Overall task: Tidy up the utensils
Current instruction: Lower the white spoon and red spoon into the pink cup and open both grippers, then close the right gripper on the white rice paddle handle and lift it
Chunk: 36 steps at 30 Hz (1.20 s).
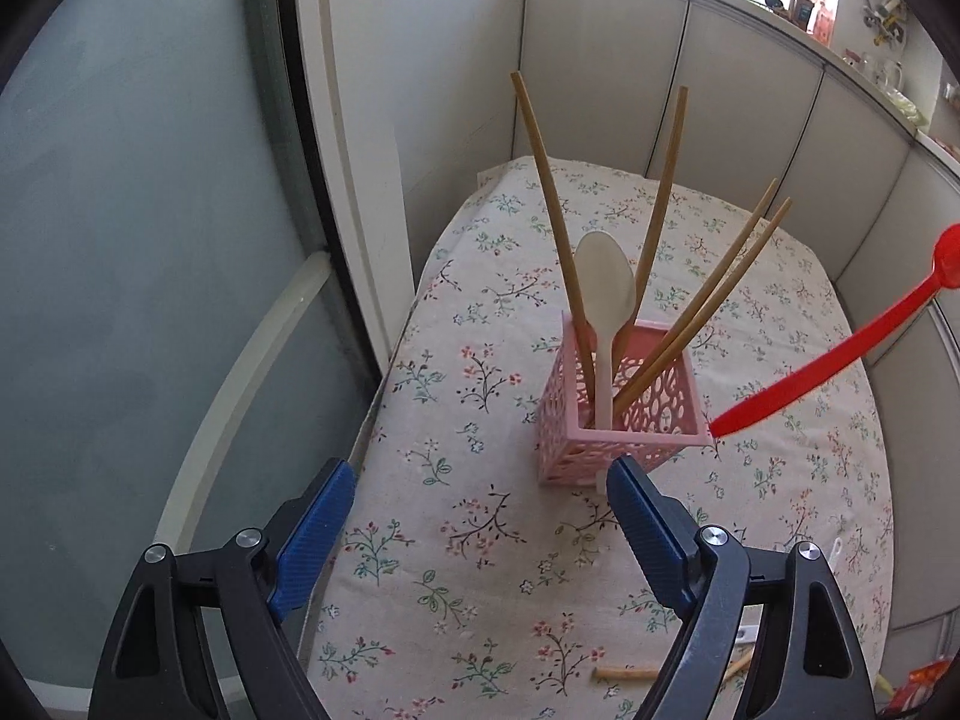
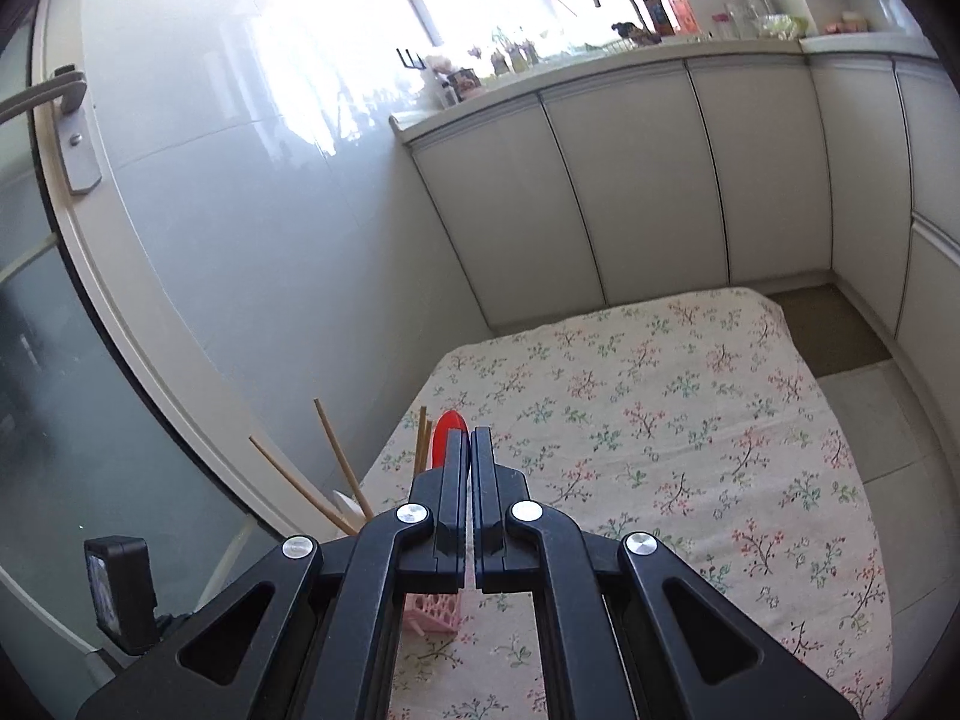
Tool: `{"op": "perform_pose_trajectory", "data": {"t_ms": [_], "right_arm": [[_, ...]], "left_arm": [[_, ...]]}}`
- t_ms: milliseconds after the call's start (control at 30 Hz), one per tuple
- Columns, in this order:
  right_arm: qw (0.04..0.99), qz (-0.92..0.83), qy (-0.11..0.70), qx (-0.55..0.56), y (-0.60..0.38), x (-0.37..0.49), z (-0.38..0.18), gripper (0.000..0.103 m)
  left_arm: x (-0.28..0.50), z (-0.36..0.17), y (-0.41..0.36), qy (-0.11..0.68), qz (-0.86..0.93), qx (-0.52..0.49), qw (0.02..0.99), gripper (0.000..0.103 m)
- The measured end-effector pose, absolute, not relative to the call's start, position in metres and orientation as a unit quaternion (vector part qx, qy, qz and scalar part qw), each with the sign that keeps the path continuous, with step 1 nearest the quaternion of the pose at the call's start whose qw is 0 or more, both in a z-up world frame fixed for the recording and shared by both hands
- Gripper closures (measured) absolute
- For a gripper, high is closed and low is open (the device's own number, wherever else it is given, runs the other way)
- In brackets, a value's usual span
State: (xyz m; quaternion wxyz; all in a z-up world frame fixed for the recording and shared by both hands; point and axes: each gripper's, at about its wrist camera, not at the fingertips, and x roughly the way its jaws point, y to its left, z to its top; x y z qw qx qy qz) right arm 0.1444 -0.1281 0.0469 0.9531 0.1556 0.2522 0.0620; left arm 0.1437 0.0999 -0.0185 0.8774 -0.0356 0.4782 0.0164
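A pink perforated holder (image 1: 624, 414) stands on the floral tablecloth (image 1: 480, 540). It holds several wooden chopsticks (image 1: 552, 204) and a white spoon (image 1: 606, 300), all upright or leaning. My left gripper (image 1: 480, 498) is open and empty, just in front of the holder. A red spoon (image 1: 840, 354) slants in from the right, its handle tip at the holder's right rim. My right gripper (image 2: 469, 441) is shut on the red spoon (image 2: 447, 438), above the holder (image 2: 435, 612), which is mostly hidden under the fingers.
A loose chopstick (image 1: 627, 673) lies on the cloth near the front edge, partly behind my left gripper. A glass door (image 1: 150, 240) is on the left. White cabinets (image 2: 660, 180) line the back and right. The tablecloth (image 2: 660, 450) stretches right.
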Motion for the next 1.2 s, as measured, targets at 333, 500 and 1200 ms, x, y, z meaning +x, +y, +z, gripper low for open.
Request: {"op": "perform_pose_trajectory", "data": {"t_ms": [333, 500, 1200], "right_arm": [[0.969, 0.041, 0.245, -0.004, -0.051, 0.165, 0.038, 0.102], [0.965, 0.04, 0.255, -0.057, -0.026, 0.175, 0.022, 0.102], [0.937, 0.084, 0.336, 0.039, -0.083, 0.153, 0.024, 0.066]], "left_arm": [[0.147, -0.029, 0.107, 0.494, 0.004, -0.042, 0.868, 0.016], [0.15, -0.029, 0.115, 0.495, 0.011, -0.044, 0.868, 0.016], [0.139, -0.018, 0.091, 0.489, -0.028, -0.034, 0.871, 0.016]]}}
